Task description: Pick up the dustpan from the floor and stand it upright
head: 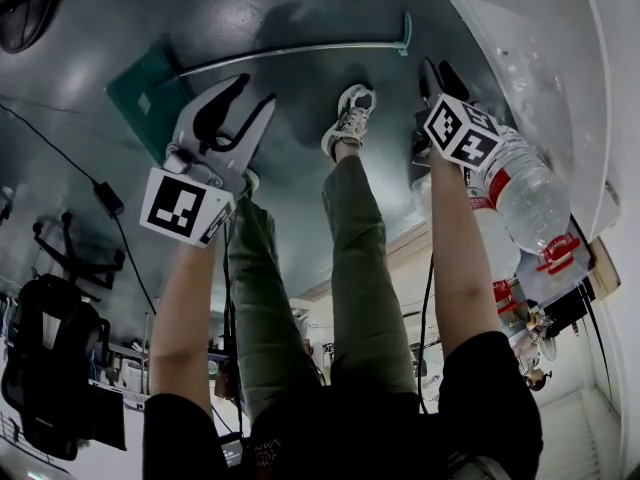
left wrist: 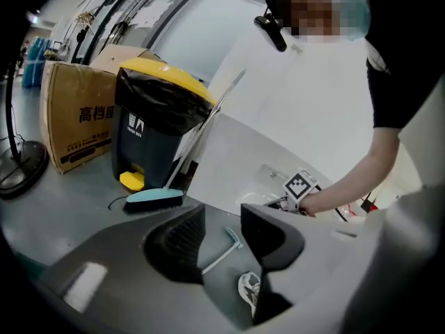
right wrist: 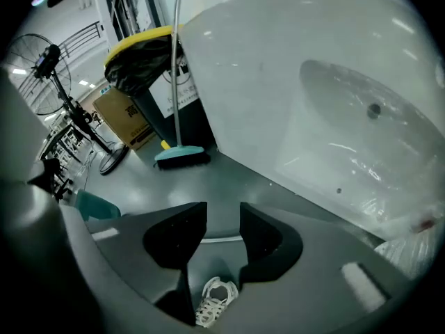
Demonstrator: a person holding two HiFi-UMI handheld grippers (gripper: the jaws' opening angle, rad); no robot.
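Open-jawed left gripper (left wrist: 224,223) over dustpan handle (left wrist: 222,252); broom (left wrist: 154,198) in gripper views only

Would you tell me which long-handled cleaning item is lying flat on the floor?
The teal dustpan lies flat; the broom stands upright beside the black bin.

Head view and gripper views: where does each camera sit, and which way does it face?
Head view: on the person's head, facing steeply down at the floor; shows both forearms, legs, a shoe, left gripper, right gripper, and the dustpan.
Left gripper view: on the left gripper, facing past its open jaws toward a bin and broom; the person's other hand shows.
Right gripper view: on the right gripper, past open jaws toward the same bin and broom.
Shared: all show the dustpan's handle and a shoe.
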